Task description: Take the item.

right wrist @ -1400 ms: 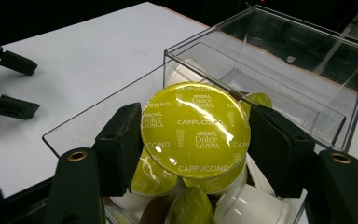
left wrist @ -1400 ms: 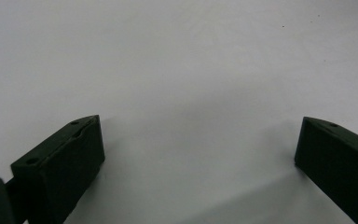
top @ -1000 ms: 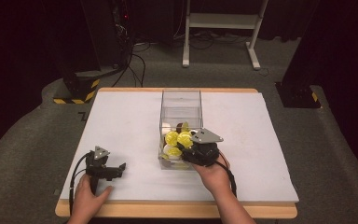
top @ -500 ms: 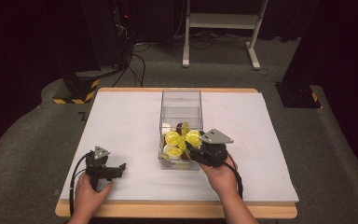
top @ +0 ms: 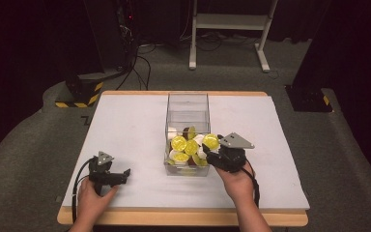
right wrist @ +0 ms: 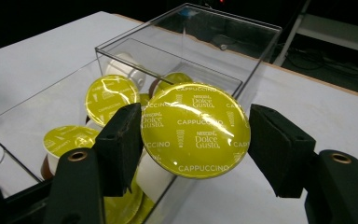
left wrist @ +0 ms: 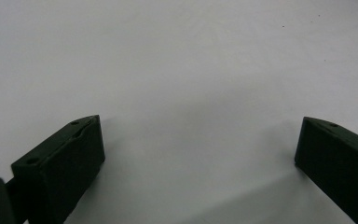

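A clear plastic box stands mid-table with several yellow-lidded coffee capsules heaped in its near end. My right gripper is at the box's near right corner, shut on one capsule. In the right gripper view that capsule, labelled Cappuccino, sits lid-up between the two fingers, above the box's rim. My left gripper rests on the white table near the front left. Its fingers stand wide apart, open, over bare white surface.
The white table has a wooden front edge. Beyond it are a dark floor, cables, a white metal stand and yellow-black striped bases. A cable trails from each gripper toward the person.
My right gripper has drawn back to the right and up, out of the box's heap, with a capsule held in it. The left gripper has stayed put.
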Demonstrator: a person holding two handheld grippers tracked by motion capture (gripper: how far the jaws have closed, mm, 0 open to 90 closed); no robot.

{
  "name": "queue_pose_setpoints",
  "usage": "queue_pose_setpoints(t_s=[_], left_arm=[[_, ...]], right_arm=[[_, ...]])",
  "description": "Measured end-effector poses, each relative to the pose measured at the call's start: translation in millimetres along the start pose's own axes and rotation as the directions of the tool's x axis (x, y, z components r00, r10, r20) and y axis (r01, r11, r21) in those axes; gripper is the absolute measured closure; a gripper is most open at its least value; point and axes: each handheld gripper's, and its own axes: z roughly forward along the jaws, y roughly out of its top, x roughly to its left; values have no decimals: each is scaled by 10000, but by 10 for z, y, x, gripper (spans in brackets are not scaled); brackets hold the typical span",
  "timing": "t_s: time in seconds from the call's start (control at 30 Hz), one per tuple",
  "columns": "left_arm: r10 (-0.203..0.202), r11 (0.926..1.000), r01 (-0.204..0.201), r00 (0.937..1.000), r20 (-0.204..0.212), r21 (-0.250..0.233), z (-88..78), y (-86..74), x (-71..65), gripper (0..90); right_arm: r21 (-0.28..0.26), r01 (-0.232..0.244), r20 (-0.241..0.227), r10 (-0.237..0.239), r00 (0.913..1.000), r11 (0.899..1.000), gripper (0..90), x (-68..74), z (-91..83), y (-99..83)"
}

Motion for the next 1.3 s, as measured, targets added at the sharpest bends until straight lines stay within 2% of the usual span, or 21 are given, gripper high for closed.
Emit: queue_pose_setpoints(t_s=[0.53, 0.83, 1.3], left_arm=[[12, 10000, -12, 10000, -1, 7, 0, 0, 0, 14], [21, 10000, -21, 10000, -5, 20, 1, 1, 1, 14], [-10, 10000, 10, 10000, -7, -12, 1, -1, -3, 14]], right_arm=[[-26, -547, 659, 547, 9963, 9985, 372, -269, -113, -95], [67, -845, 1228, 831, 9889, 9964, 372, -448, -177, -182], [103, -1024, 1585, 995, 9823, 9947, 372, -612, -155, -232]])
